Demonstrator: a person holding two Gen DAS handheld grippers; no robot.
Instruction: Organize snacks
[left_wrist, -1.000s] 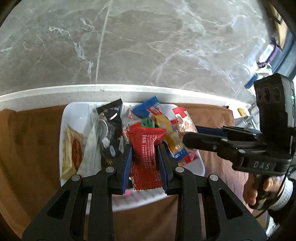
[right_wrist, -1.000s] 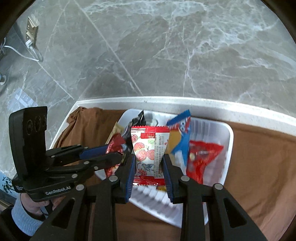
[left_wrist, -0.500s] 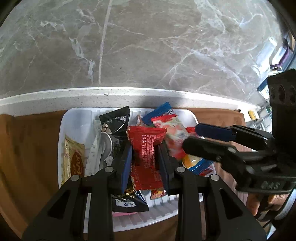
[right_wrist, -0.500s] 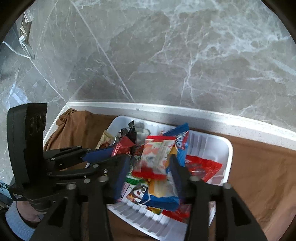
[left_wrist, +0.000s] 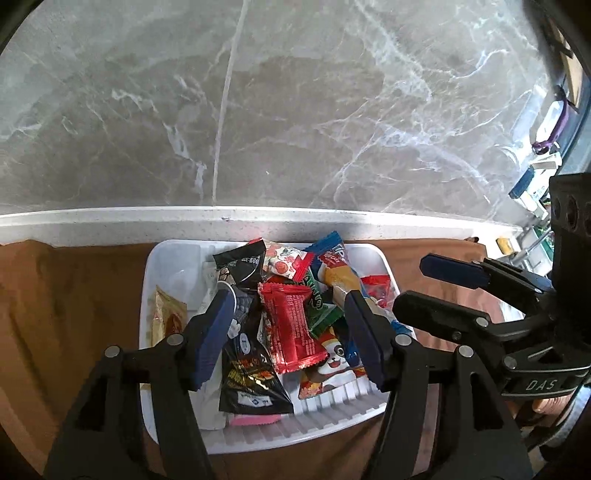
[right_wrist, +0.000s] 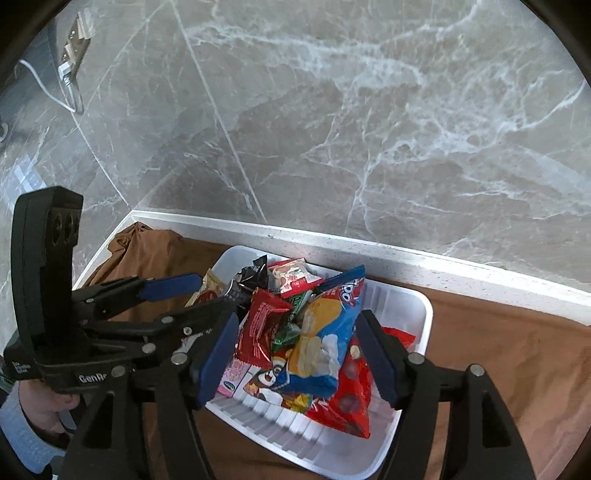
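Our left hand-held gripper (left_wrist: 288, 328) hangs over the tray (left_wrist: 369, 408), jaws opening, pads clear of the red packet (left_wrist: 291, 332) that lies loose between them on the heap. Our right hand-held gripper (right_wrist: 295, 354) is likewise opening, pads apart, with the blue bag (right_wrist: 325, 343) between them but not pressed; it rests on the pile. We hold nothing in either.

The snacks (right_wrist: 291, 317) fill the white ribbed tray: black packet (left_wrist: 247, 373), red bag (right_wrist: 347, 395), green wrapper, a pink one underneath. The tray sits on a brown cloth (left_wrist: 70, 295) spread over the table, near its back edge. The cloth is bunched at the left corner (right_wrist: 136, 240).

Behind runs a white speckled ledge (left_wrist: 295, 221), then grey marble wall (left_wrist: 295, 110) with pale veins and a seam. A wall socket with cable (right_wrist: 74, 74) shows at upper left in the right wrist view. Clutter at the far right (left_wrist: 543, 162) is too small to read.
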